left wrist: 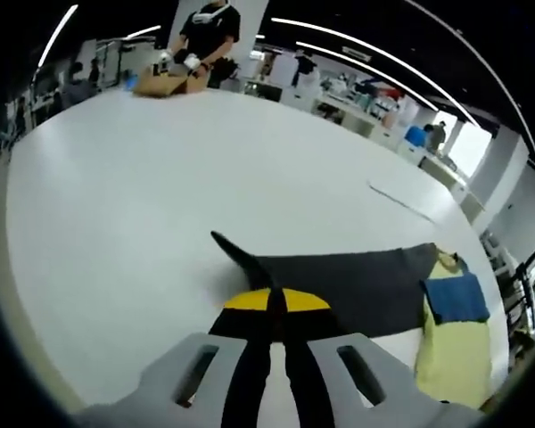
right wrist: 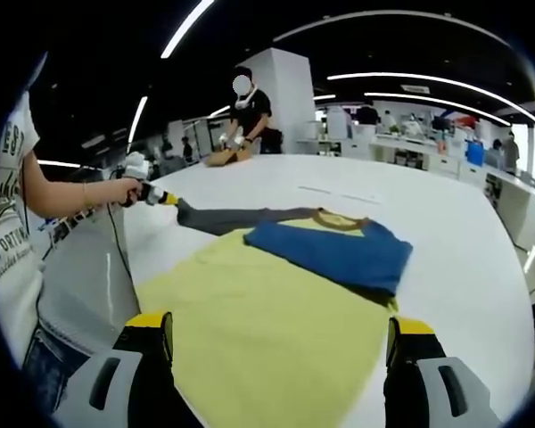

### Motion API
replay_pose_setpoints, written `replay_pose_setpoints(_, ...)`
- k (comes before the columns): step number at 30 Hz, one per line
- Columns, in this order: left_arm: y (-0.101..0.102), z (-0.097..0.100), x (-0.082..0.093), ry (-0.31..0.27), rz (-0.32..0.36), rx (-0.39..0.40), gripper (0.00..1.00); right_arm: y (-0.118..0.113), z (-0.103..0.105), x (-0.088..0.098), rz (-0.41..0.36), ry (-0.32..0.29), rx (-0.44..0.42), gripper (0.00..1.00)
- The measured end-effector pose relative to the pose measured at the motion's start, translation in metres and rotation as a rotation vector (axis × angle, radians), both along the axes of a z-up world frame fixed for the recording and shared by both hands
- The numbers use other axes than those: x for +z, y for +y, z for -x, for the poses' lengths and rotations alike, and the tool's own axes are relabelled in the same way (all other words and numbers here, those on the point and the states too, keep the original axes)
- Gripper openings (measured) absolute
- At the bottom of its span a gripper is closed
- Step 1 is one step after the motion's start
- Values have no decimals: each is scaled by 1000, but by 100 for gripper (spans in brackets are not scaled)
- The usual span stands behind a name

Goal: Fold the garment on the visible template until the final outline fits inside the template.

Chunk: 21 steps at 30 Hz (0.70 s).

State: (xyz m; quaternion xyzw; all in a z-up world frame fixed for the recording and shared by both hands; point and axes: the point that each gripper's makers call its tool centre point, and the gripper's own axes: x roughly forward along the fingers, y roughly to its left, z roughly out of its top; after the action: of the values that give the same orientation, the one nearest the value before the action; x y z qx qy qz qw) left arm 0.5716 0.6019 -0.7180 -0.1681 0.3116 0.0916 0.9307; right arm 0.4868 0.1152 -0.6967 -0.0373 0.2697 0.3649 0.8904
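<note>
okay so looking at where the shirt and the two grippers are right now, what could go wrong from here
1. The left gripper is shut on the grey sleeve, pulled out long and away from the body; tugging further could drag the whole garment off position.
2. The blue sleeve lies folded loosely over the yellow body; that drag might undo it.
3. The right gripper hangs open over the hem, so nothing pins the garment down.

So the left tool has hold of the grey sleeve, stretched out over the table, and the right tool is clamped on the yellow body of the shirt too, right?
Not quite. The right gripper is open, its fingers spread apart above the yellow body, gripping nothing, as the right gripper view shows. The left gripper does hold the grey sleeve stretched over the table.
</note>
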Motion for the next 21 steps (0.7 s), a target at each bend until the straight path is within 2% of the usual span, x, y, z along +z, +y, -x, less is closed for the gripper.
replay_pose_setpoints(9, -18, -11, 13, -44, 6, -45, 0, 7, 2, 3, -16, -14, 21, 99)
replay_pose_setpoints(17, -44, -21, 22, -82, 37, -86, 0, 10, 2, 6, -27, -28, 26, 99)
replay_pose_setpoints(21, -57, -27, 25, -94, 31, -120, 0, 10, 1, 6, -28, -29, 23, 99)
